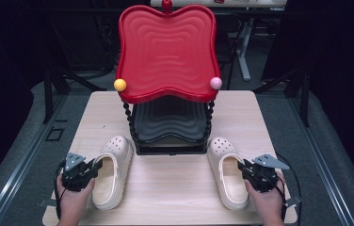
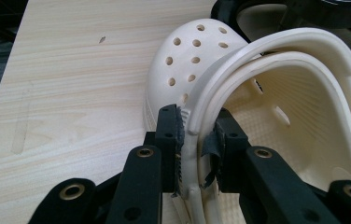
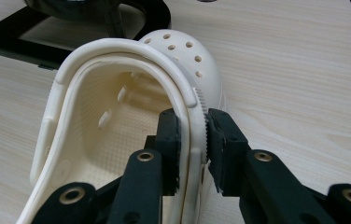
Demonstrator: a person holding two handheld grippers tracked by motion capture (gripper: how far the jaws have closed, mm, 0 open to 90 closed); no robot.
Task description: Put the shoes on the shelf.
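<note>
Overhead forward-down; two close tool-mounted views

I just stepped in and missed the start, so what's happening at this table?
A person is holding a hand-held gripper in each hand. The left hand-held gripper is clamped on the outer side wall of the left cream clog, and the right hand-held gripper grips the outer side wall of the right cream clog. Both clogs appear to rest on the wooden table, toes pointing toward a two-tier rack with a red top tray and a black lower tray, both bare.
</note>
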